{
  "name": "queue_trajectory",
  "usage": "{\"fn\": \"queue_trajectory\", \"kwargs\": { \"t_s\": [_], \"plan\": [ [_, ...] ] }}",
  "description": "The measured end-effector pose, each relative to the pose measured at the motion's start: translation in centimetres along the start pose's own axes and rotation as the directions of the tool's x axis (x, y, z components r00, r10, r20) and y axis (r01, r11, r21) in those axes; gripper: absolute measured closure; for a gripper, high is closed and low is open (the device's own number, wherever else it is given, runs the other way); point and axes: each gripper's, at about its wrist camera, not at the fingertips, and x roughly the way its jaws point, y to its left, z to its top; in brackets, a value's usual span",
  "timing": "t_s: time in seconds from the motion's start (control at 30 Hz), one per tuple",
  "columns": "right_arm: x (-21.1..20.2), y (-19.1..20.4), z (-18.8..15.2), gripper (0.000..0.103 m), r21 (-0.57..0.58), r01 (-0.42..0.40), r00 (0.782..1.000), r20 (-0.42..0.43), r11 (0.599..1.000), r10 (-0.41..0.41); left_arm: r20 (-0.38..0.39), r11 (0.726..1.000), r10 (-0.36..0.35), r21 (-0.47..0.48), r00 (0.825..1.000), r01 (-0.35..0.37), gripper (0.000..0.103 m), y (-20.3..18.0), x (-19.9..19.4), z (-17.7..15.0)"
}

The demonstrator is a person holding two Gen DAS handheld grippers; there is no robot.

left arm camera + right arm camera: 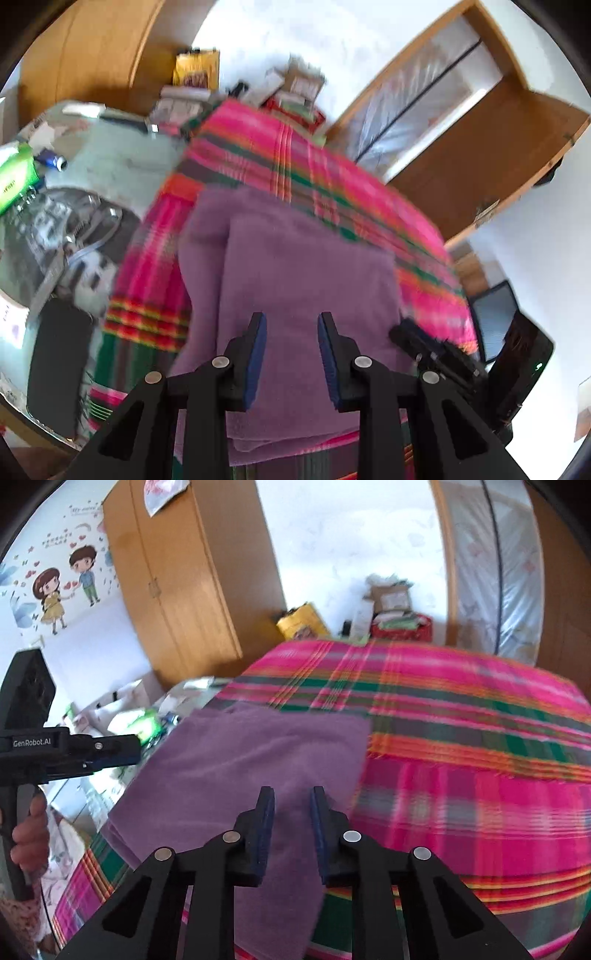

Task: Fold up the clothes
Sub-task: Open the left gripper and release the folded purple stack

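Note:
A purple cloth (pixel 295 266) (pixel 236 760) lies folded in layers on a pink, green and orange plaid blanket (pixel 332 162) (pixel 461 738). My left gripper (pixel 291 317) hovers over the cloth's near part, open, with nothing between its blue pads. My right gripper (pixel 291 794) is also open and empty above the cloth's near right part. In the right wrist view the left gripper (pixel 122 753) shows at the left edge, held by a hand (pixel 29 834). In the left wrist view the body of the right gripper (pixel 436 350) pokes in at the lower right; its tips are hidden.
A wooden wardrobe (pixel 184 572) stands behind the bed on the left. Boxes and a yellow bag (pixel 303 622) crowd the far end of the bed. Left of the bed lie a clear container (pixel 55 236), a green box (pixel 14 170) and clutter. A wooden door (pixel 487 147) is on the right.

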Motion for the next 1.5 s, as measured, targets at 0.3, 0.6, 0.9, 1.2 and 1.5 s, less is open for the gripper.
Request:
{"fn": "queue_trajectory", "kwargs": {
  "t_s": [0.3, 0.6, 0.9, 1.2, 1.5],
  "plan": [
    [0.4, -0.4, -0.7, 0.080, -0.024, 0.030, 0.999, -0.032, 0.999, -0.030, -0.028, 1.000, -0.013, -0.015, 1.000, 0.013, 0.086, 1.6, 1.5, -0.3],
    [-3.0, 0.9, -3.6, 0.079, -0.082, 0.069, 0.997, -0.025, 0.994, -0.072, -0.022, 1.000, 0.004, -0.026, 1.000, -0.004, 0.086, 1.9, 0.3, -1.9],
    [-3.1, 1.6, -6.1, 0.077, -0.077, 0.070, 0.994, -0.073, 0.995, -0.076, -0.007, 1.000, 0.016, -0.005, 1.000, -0.016, 0.079, 1.7, -0.8, -3.9],
    [-4.0, 2.2, -6.8, 0.076, -0.009, 0.104, 0.978, -0.179, 0.995, -0.104, 0.014, 0.973, 0.197, 0.118, 0.980, -0.197, 0.078, -1.2, -2.1, -6.2],
    [-3.9, 4.9, -8.3, 0.072, 0.013, 0.096, 0.957, -0.277, 0.995, -0.089, -0.013, 0.912, 0.378, 0.175, 0.926, -0.371, 0.069, -3.3, -1.7, -9.8]
  ]
}}
